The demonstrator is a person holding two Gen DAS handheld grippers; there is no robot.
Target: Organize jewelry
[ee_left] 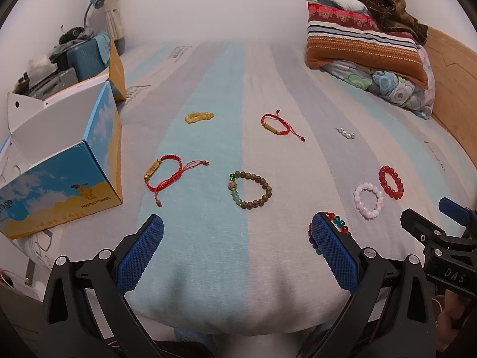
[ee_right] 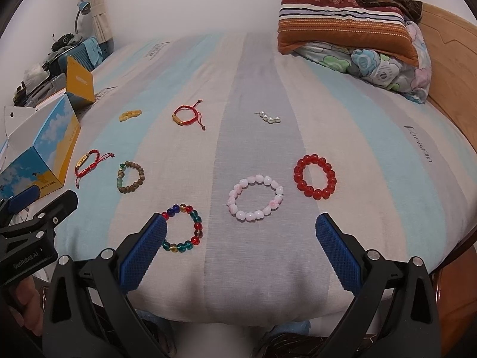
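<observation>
**A:** Both tools hover over the near edge of the striped bed sheet [ee_right: 256, 95], and the right gripper [ee_right: 241, 238] has its jaws wide apart, nothing between the blue pads.

**B:** Right, and look at the multicolour bead bracelet [ee_right: 182, 228]: it lies flat, partly behind that gripper's left fingertip. The pink bead bracelet [ee_right: 256, 198] sits just beyond the gap, between the two fingers as seen from the right wrist camera.

**A:** The red bead bracelet [ee_right: 315, 176] lies past the right finger, just beside the pink one, not touching it.

**B:** Over to the left gripper [ee_left: 237, 237]: jaws spread as well, holding nothing. The brown and green bead bracelet [ee_left: 249, 188] lies ahead of the opening, apart from both pads.

**A:** The red cord bracelet with gold tag [ee_left: 165, 176] rests further left, near the blue and yellow carton [ee_left: 59, 185], which stands open.

**B:** Further back: a yellow bead bracelet [ee_left: 199, 117], a second red cord bracelet [ee_left: 278, 125] and a short pearl strand [ee_left: 345, 133], all well apart.
</observation>
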